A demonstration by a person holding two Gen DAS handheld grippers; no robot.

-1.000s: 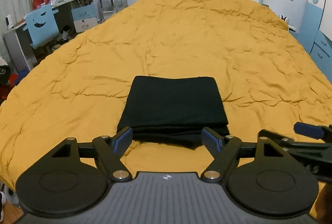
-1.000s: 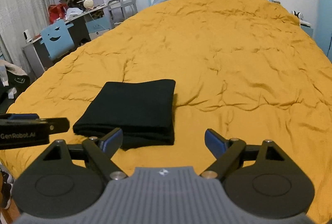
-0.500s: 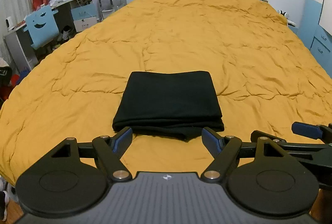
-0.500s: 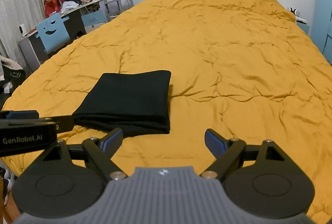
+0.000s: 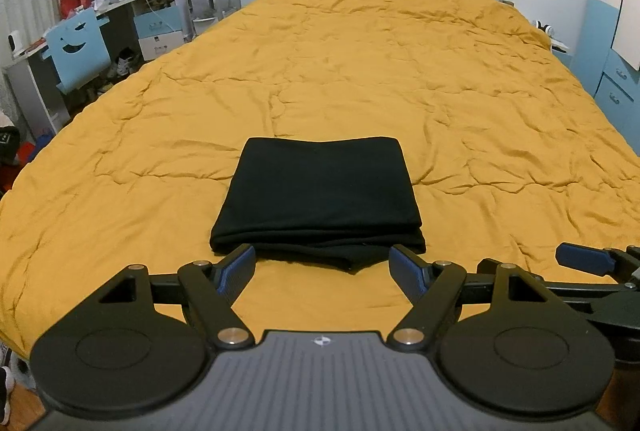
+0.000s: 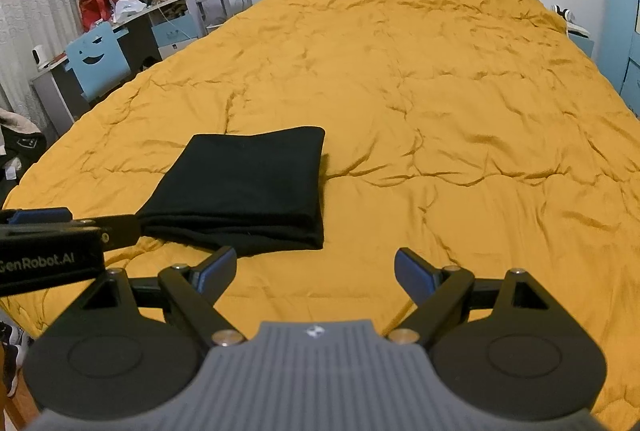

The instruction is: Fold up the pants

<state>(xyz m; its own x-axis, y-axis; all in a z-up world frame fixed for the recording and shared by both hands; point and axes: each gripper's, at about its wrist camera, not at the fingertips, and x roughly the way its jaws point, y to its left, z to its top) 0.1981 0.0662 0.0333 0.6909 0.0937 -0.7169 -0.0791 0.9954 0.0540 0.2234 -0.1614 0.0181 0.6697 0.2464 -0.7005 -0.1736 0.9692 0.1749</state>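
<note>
Jaws spread, empty; folded pants (image 5: 318, 191) just beyond left gripper (image 5: 322, 267).

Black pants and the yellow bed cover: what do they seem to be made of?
Black pants: looks like a soft matte knit, perhaps cotton jersey; no sheen, rounded fold edges, layers stacked limply.
Yellow bed cover: seemingly a padded woven quilt, matte to slightly lustrous; puffy panels and fine crinkles all over. Exact fibres can't be told.
</note>
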